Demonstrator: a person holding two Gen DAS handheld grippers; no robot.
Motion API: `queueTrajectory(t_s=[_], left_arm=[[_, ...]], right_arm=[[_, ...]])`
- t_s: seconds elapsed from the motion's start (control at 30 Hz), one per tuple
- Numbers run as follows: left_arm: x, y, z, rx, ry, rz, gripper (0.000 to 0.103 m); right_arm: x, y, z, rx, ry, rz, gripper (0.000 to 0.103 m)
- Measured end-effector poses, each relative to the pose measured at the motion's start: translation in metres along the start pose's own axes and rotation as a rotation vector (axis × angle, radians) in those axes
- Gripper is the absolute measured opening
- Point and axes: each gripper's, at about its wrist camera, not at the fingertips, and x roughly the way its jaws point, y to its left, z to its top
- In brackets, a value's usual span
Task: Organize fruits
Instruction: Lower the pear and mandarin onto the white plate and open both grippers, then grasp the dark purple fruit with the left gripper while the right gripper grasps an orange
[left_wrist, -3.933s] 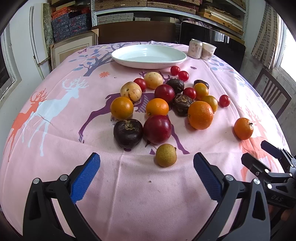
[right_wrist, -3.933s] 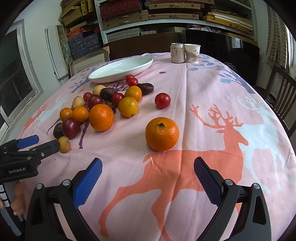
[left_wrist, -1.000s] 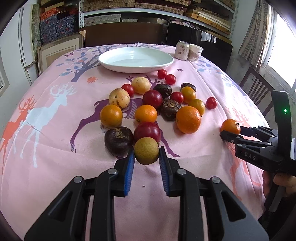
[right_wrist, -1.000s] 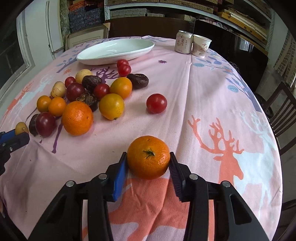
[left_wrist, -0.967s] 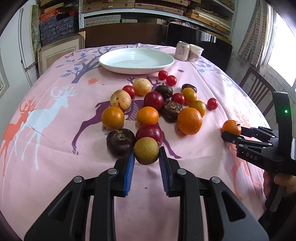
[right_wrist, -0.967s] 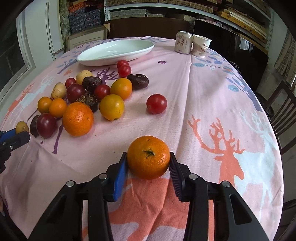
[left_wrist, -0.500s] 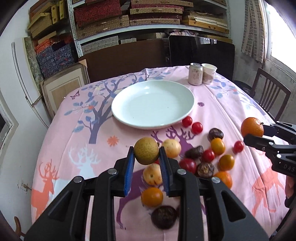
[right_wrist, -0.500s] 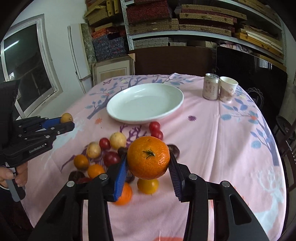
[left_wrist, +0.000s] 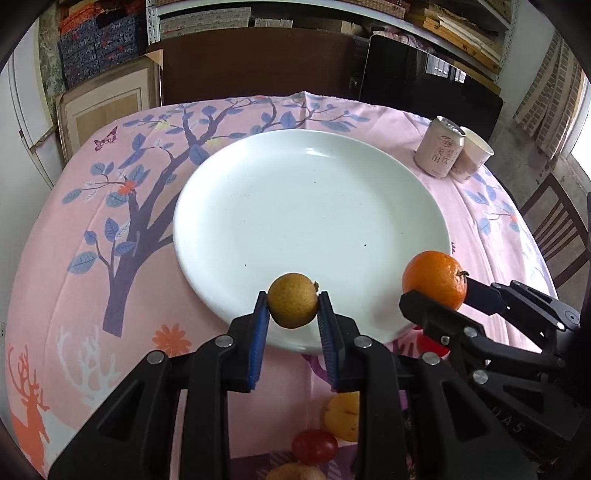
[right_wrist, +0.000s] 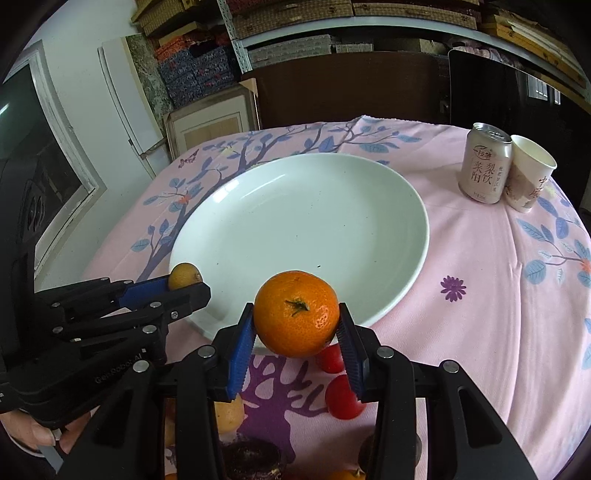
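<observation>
Two fruits were held over the near rim of the empty plate (left_wrist: 388, 177), one in each gripper.

The left gripper (left_wrist: 292, 315) was clamped tight on a small brown-yellow fruit (left_wrist: 292, 300); the right gripper (right_wrist: 296, 325), its jaws part-way apart, pinched an orange (right_wrist: 296, 313) by its sides, stem facing the camera. Both fruits hung just above the plate's front edge, near each other but apart. The remaining fruit, among it some red tomatoes (right_wrist: 341, 395), lay on the cloth (right_wrist: 498, 295) below the grippers. To place them well, each hand probably needed to carry its fruit further in over the flat middle, lower it almost to the surface, and only then release, since round fruit dropped at the sloping rim might roll off. Setting the two down apart would keep the fingers from colliding.
</observation>
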Motion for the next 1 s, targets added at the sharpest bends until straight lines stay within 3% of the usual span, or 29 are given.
queueTrajectory(t_s=[0.07, 0.1, 0.23, 0.5, 0.7, 1.0], left_arm=[[0.008, 0.003, 0.003, -0.023, 0.016, -0.013, 0.026], [0.009, 0.004, 0.004, -0.035, 0.026, -0.023, 0.028], [-0.001, 0.010, 0.002, -0.061, -0.010, -0.016, 0.063], [-0.062, 0.007, -0.048, 0.056, -0.086, 0.008, 0.087], [-0.084, 0.006, -0.107, 0.076, -0.069, -0.002, 0.089], [-0.098, 0.011, -0.161, 0.065, -0.058, 0.042, 0.089]], right_arm=[[0.006, -0.001, 0.002, 0.008, 0.001, -0.001, 0.045], [0.007, -0.002, 0.003, 0.017, 0.001, 0.003, 0.050], [-0.006, -0.009, -0.002, 0.041, -0.023, 0.030, 0.054], [-0.070, -0.019, -0.057, -0.040, -0.046, 0.056, 0.062], [-0.103, 0.004, -0.122, -0.203, 0.000, 0.051, 0.062], [-0.105, 0.023, -0.166, -0.212, 0.074, 0.070, 0.062]])
